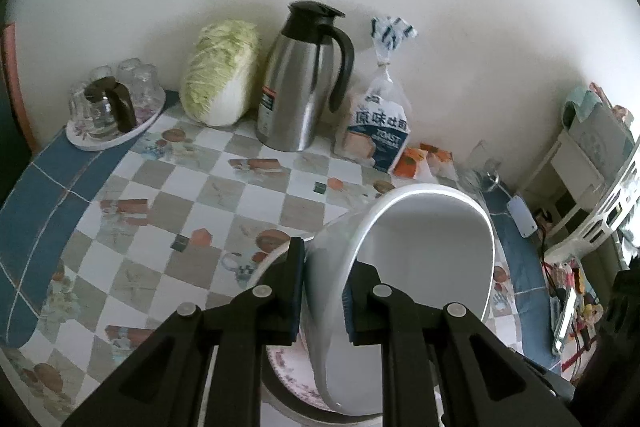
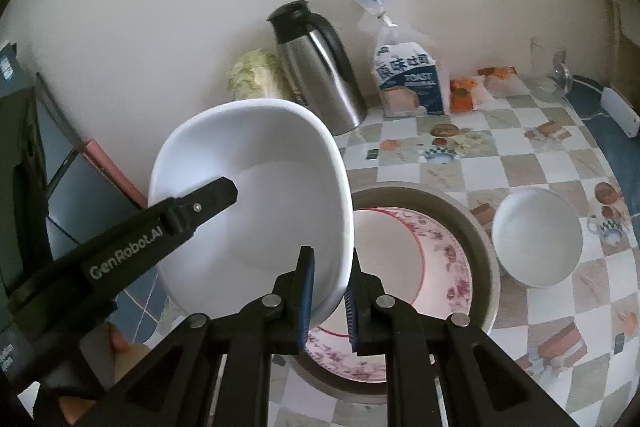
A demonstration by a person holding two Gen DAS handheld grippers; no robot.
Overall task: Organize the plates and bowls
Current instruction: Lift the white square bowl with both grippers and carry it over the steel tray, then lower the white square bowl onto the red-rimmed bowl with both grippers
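Note:
A large white bowl (image 1: 432, 247) hangs tilted above the table, held from both sides. My left gripper (image 1: 326, 267) is shut on its left rim, one pad inside and one outside. My right gripper (image 2: 330, 267) is shut on the right rim of the same white bowl (image 2: 260, 187). In the right wrist view the left gripper's upper finger (image 2: 212, 199) lies inside the bowl; its other finger is hidden behind the wall. Under the bowl sits a flowered plate (image 2: 440, 267) on a grey-rimmed dish (image 2: 484, 227). A smaller white bowl (image 2: 536, 239) stands to their right.
Along the wall stand a cabbage (image 1: 220, 75), a steel jug (image 1: 300, 79), a toast bag (image 1: 380, 131) and orange packets (image 1: 420, 159). A tray of glasses (image 1: 116, 107) sits at the far left, a drinking glass (image 1: 480, 167) at the right. The checkered tablecloth (image 1: 180, 187) shows to the left.

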